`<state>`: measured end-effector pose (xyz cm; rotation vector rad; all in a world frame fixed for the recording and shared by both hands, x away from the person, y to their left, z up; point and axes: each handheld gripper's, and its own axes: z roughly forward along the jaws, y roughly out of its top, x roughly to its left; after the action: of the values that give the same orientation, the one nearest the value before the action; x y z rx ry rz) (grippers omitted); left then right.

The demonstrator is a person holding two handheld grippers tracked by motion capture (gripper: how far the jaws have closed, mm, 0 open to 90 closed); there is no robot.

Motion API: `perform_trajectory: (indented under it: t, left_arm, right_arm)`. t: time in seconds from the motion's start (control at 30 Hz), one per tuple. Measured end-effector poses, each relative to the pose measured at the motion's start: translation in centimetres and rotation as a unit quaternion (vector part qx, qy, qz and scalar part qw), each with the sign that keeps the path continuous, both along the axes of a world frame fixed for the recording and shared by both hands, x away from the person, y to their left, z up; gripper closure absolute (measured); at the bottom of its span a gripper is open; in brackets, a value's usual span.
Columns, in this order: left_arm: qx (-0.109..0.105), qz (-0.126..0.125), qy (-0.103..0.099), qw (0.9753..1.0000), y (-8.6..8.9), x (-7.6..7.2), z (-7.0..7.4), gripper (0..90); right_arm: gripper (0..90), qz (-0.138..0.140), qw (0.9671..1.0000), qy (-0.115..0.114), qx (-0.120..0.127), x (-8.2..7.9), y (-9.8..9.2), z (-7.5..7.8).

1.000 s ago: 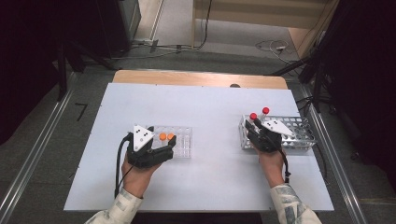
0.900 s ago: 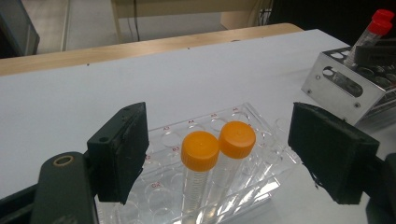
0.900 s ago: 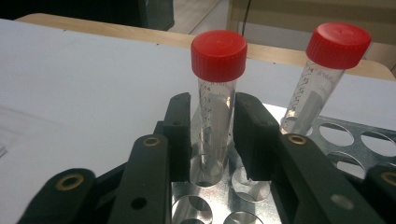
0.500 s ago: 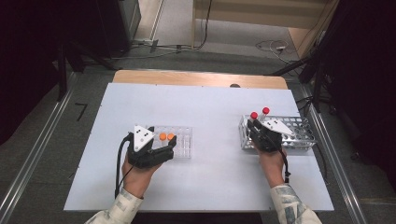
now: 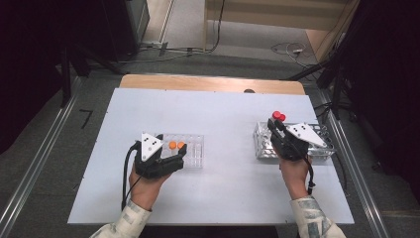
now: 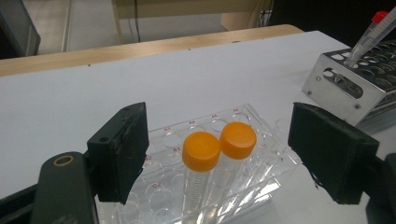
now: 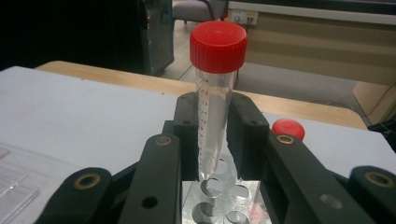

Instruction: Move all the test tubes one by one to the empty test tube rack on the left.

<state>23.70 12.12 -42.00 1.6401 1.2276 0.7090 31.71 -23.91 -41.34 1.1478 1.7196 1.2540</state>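
My right gripper [image 7: 215, 140] is shut on a clear tube with a red cap [image 7: 218, 46], held upright with its tip just above a hole of the metal rack [image 7: 219, 207]. A second red-capped tube [image 7: 288, 128] stands in that rack behind it. From above, the right gripper [image 5: 275, 128] is over the left end of the metal rack [image 5: 262, 148]. My left gripper [image 6: 224, 149] is open, its jaws standing wide on either side of the clear plastic rack [image 6: 205, 121], which holds two orange-capped tubes [image 6: 201, 149]. The left gripper [image 5: 170, 147] rests at the clear rack's [image 5: 194, 148] near left side.
The white table top [image 5: 218, 114] has a wooden strip [image 5: 208, 82] along its far edge. Metal rails [image 5: 356, 168] run beside the table. Cables lie on the floor beyond. The two racks stand well apart, with bare table between them.
The right gripper has shifted a little over the metal rack, bringing its red-capped tube closer to the other red cap. The left gripper has hardly moved.
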Motion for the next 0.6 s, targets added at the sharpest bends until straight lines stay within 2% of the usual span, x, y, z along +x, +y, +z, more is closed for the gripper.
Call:
perform_trajectory:
  t: [0.2,0.4,0.6]
  left_arm:
    - [0.0,-0.002,-0.002,1.0,0.0,-0.1,0.1,20.6]
    - [-0.003,-0.001,-0.004,1.0,0.1,-0.2,0.2,20.6]
    - [-0.004,-0.004,-0.005,1.0,0.0,-0.3,0.3,20.7]
  right_arm:
    - [72.1,0.014,0.9999,-0.003,0.003,-0.7,0.2,0.8]
    - [72.1,0.022,0.9997,0.002,0.001,-1.1,0.5,0.7]
    - [72.0,0.045,0.9989,0.008,0.002,-1.8,0.8,0.8]
